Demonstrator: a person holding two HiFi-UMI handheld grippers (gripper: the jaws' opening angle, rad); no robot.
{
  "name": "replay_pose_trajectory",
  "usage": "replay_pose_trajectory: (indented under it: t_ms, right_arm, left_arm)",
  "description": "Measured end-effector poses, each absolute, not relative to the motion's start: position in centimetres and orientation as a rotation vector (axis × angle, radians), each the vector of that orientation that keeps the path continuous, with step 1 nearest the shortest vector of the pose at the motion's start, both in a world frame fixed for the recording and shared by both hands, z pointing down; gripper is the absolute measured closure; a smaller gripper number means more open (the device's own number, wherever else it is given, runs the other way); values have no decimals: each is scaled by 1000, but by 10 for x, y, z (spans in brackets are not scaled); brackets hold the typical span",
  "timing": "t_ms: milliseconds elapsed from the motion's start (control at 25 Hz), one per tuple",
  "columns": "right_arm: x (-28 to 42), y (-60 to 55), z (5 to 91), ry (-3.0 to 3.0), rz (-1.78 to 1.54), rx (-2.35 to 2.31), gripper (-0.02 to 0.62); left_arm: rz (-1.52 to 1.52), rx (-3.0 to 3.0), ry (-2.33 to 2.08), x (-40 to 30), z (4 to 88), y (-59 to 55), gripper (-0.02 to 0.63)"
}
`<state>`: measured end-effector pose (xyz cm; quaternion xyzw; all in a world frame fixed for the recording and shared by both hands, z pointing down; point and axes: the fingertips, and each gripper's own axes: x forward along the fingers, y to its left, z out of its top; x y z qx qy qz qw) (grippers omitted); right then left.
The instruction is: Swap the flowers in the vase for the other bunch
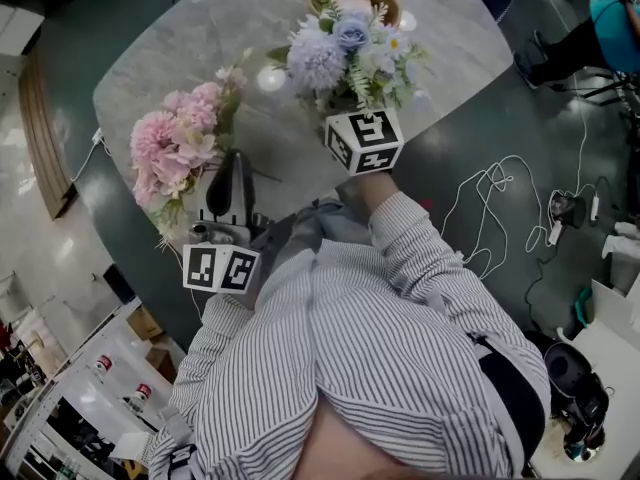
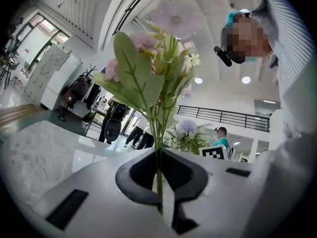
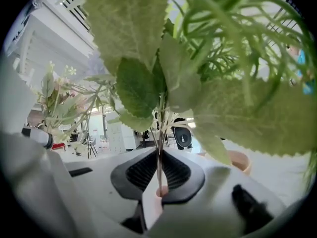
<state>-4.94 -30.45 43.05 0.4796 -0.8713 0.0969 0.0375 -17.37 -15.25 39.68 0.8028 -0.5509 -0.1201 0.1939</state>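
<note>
- Only the head view took in the whole grey-veined marble table with rounded corners (image 1: pixel 200 48). The round tan-rimmed vase (image 1: pixel 390 3) stood at its far side.
- In that view the blue and lavender bunch of artificial flowers (image 1: pixel 340 53) hung just in front of the vase. No view showed whether its stem ends were inside.
- The pink bunch of artificial flowers (image 1: pixel 175 143) was well to the left, over the table's near edge.
- Only the gripper views showed the grips. The left gripper (image 2: pixel 159 182) had its jaws closed tight on the pink bunch's thin green stems.
- The right gripper (image 3: pixel 160 175) pinched the blue bunch's brownish-green stems between its jaws, leaving only a narrow gap.
- The pads (image 3: pixel 141 172) were dark and ribbed, set in smooth white shells.
- The leaves looked matte, veined and saw-edged, and one lavender bloom was a fluffy globe.
- The person's striped shirt (image 1: pixel 400 348) filled the lower part of the head view.
</note>
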Motion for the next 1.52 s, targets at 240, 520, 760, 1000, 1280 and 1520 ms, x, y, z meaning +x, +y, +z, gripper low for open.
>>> replay_pose_trajectory:
  t_ms: [240, 520, 760, 1000, 1280, 1520]
  right_arm:
    - [-46, -302, 412, -2691, 292, 1429, 557]
    - [-36, -298, 393, -2677, 301, 1410, 557]
    - [-31, -295, 384, -2640, 340, 1385, 557]
    - [-26, -286, 367, -2642, 342, 1359, 557]
    - [-19, -271, 350, -2651, 309, 1331, 557]
    - [-22, -256, 344, -2645, 343, 1274, 557]
  left_arm:
    - [-361, 2262, -1532, -172, 395, -154, 590]
    - [-385, 2273, -1530, -168, 388, -157, 589]
    - [-411, 2295, -1513, -163, 380, -157, 590]
    - [-427, 2297, -1502, -160, 374, -155, 589]
    - [-459, 2302, -1499, -157, 371, -156, 589]
    - [-465, 2314, -1483, -159, 366, -156, 589]
